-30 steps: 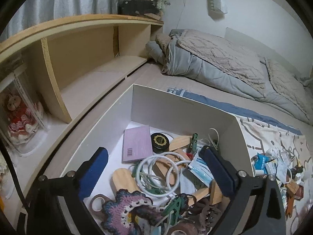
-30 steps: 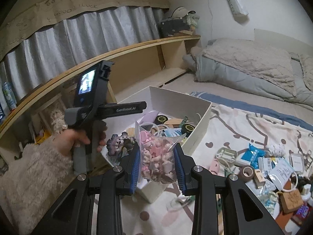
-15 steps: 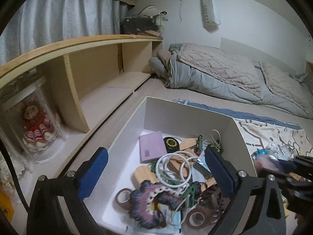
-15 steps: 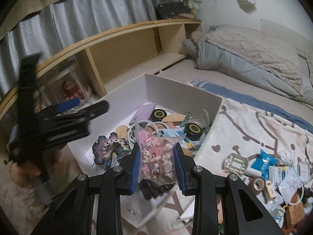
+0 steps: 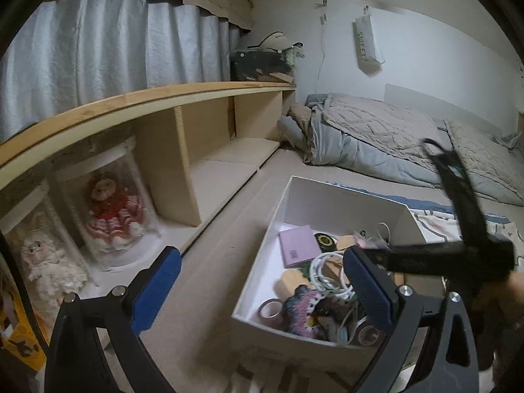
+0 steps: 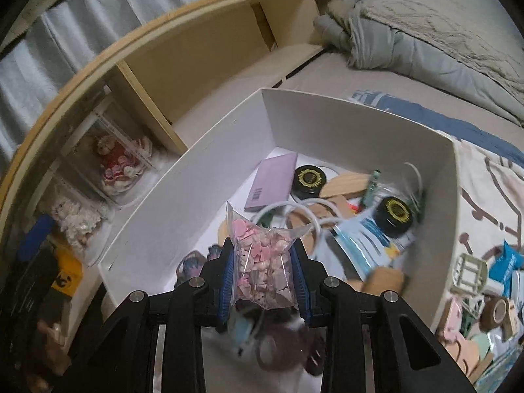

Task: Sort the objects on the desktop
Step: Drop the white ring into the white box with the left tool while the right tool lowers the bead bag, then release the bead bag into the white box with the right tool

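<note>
Right wrist view: right claw (image 6: pixel 264 270) clamped on bag of pink pieces (image 6: pixel 262 263), carried from outside to above white box (image 6: pixel 327 114) | release judged next | left claw (image 5: pixel 262 286) wide open, empty, drawn aside.

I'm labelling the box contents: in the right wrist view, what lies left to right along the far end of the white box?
Purple booklet → black round tin with gold emblem → green clip → second black round tin, near the white box's right wall.

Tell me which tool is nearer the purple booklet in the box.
Right. The right tool, gripping a bag of pink pieces, hangs over the box near the purple booklet; the left tool sits outside.
</note>
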Tool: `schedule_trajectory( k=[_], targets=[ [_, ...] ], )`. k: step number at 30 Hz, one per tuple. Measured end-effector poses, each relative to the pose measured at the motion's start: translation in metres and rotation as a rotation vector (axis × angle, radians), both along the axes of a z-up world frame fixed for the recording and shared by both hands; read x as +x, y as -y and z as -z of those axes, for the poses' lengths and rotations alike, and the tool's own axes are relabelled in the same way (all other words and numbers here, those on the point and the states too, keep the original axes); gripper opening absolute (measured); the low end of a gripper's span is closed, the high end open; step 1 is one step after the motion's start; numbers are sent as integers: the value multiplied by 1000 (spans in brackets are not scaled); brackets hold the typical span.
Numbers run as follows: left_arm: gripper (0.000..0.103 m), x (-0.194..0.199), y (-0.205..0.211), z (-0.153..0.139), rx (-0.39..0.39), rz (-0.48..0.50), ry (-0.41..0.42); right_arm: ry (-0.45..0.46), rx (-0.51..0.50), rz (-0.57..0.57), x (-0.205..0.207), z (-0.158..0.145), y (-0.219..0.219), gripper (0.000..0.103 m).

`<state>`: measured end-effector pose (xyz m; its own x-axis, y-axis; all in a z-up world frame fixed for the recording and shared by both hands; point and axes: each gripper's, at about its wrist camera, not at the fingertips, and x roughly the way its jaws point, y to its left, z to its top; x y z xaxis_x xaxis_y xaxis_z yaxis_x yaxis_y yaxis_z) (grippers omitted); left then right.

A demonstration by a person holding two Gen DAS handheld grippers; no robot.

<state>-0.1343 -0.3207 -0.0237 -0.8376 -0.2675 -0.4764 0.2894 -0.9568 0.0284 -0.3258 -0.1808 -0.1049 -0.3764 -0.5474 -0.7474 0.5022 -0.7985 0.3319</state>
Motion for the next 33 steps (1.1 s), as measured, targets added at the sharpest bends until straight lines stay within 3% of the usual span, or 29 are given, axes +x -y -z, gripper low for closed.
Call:
schedule_trajectory(
  k=[4,7,8,10,11,15,18,33],
  targets=[
    [100,11,3,0,-30,-7,-3,14,-1,8,-17,6,12,33],
    [100,15,5,2,-40,-11,-2,57,-72,18,-30,14,14,35],
    [100,16,5,3,-39,-12,0,68,-93,12,-32,15,14,49],
    [100,15,6,5,-32,-12,6,51,-116,22,-31,9,13,86],
    [100,15,7,5,-29,-12,8,22,-129,14,-27,4,12,93],
    [100,11,6,7,-9,-10,14,-49,-119,-5,-14,-11,10,93],
    [100,12,1,7,7,-4,16,-60,-126,-6,-7,-17,4,103],
    [103,37,-44,-10,55,42,8,-216,-144,38,58,-49,-69,103]
  ],
)
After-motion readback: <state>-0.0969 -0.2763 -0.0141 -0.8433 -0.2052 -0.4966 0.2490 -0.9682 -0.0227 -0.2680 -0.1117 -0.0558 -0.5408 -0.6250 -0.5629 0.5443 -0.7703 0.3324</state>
